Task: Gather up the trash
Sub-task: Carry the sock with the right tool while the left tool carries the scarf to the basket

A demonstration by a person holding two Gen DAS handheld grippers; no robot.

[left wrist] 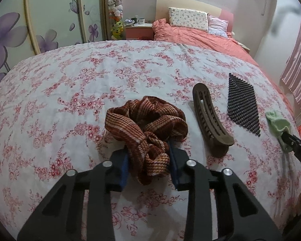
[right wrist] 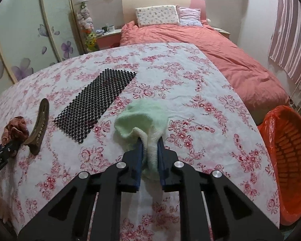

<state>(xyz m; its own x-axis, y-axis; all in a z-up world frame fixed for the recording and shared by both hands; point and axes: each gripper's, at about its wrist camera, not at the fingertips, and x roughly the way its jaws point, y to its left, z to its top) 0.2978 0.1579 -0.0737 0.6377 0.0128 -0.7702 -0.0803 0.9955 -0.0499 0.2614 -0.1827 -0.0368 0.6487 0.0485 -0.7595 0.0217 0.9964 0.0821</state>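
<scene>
Fingers of the left gripper pinch a red-brown woven scarf at frame centre; the right gripper clamps a pale green cloth, also centred.

I count one brown-and-orange woven scarf, one brown hair clip, one black mesh mat and one pale green cloth on the floral sheet. Beside it I see one orange-lined basket. Farther back, two pillows lie on one bed.
</scene>
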